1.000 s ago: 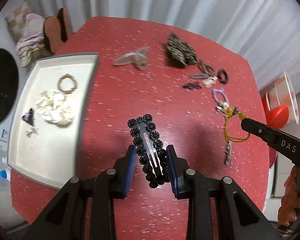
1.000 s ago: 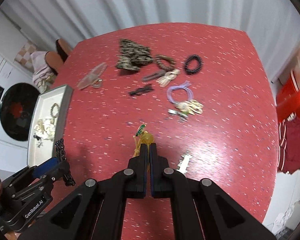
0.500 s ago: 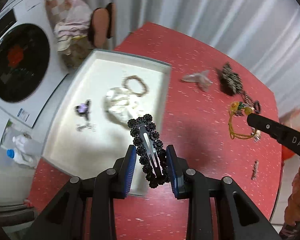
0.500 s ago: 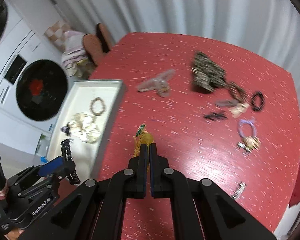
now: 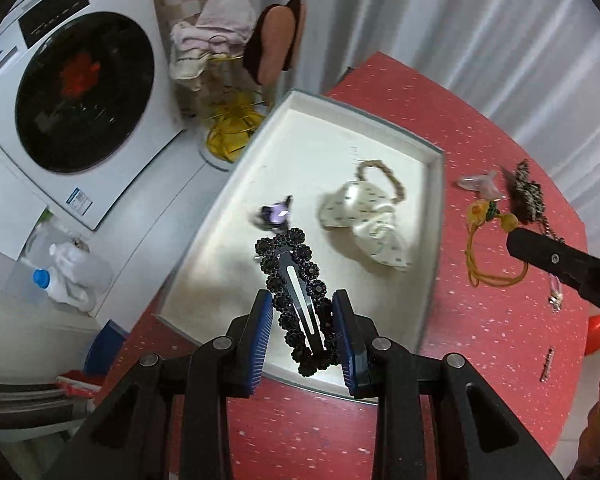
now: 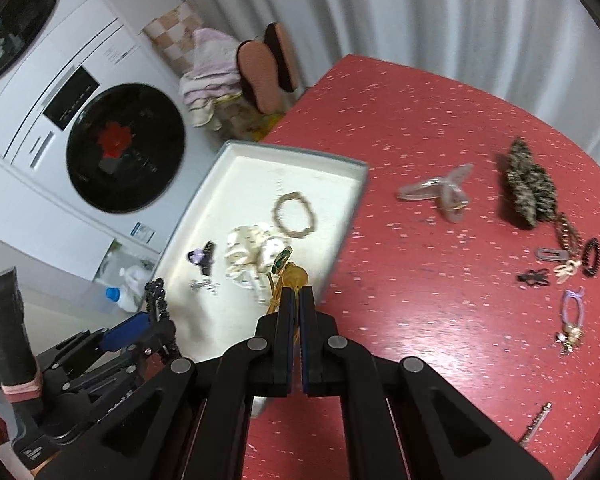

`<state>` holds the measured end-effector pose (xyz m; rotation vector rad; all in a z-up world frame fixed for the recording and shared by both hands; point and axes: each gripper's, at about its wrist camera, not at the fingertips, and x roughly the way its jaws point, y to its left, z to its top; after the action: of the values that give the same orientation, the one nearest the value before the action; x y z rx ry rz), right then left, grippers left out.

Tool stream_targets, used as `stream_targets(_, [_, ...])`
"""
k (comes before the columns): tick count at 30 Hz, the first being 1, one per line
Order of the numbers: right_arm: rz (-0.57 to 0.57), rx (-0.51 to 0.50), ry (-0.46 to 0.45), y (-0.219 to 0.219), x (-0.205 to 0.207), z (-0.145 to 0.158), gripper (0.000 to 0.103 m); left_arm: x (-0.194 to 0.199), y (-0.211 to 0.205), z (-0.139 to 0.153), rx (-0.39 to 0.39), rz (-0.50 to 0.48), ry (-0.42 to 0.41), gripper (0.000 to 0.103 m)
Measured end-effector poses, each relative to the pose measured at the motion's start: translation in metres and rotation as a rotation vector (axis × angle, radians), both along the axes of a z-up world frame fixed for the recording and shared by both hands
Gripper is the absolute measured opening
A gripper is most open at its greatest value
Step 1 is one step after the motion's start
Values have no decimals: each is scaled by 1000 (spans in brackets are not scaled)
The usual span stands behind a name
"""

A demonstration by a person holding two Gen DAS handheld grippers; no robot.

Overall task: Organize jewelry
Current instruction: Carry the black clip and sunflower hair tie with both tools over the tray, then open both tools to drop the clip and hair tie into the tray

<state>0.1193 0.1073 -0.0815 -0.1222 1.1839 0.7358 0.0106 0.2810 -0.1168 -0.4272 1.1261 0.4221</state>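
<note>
My left gripper [image 5: 302, 322] is shut on a black beaded hair clip [image 5: 296, 288] and holds it above the near part of the white tray [image 5: 430, 264]. The tray holds a beaded bracelet [image 5: 384, 178], a cream scrunchie [image 5: 366, 224] and a purple-stone piece [image 5: 274, 214]. My right gripper [image 6: 297, 300] is shut on a yellow cord with an amber bead [image 6: 296, 276], held over the tray's right edge [image 6: 350, 216]; the cord [image 5: 486, 248] also shows in the left wrist view.
On the red table [image 6: 440, 300] lie a clear claw clip [image 6: 440, 192], a leopard scrunchie [image 6: 528, 188], a black hair tie [image 6: 592, 256], small clips [image 6: 534, 276] and a purple tie [image 6: 572, 308]. A washing machine [image 5: 72, 100] stands left of the table.
Both grippers have moved left, from over the red table to over the tray, each still holding its item. The tray now sits right under the hair clip.
</note>
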Motion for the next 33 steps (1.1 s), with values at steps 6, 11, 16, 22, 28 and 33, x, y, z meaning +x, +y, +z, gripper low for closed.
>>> stream_targets(6, [37,-2,62,22,-12,-18,2,0,16,-17,1,11,28,33])
stream_targets(11, [51,-15,133,38,-18,-44,2,6,25,-33,-4,12,47,33])
stream_targets(16, [56,-42,168,52,-18,-68,2,13,30,-49,-10,10,67,33])
stream_targets(22, [63,-71,169,66,-13,-84,2,19,31,-65,-16,-8,87,33])
stream_targets(28, [54,-97,193,72,-5,-99,2,20,34,-70,-16,-14,88,33])
stream_targets(33, [47,-127,219,73,-2,-114,2,23,35,-70,-8,-14,84,33])
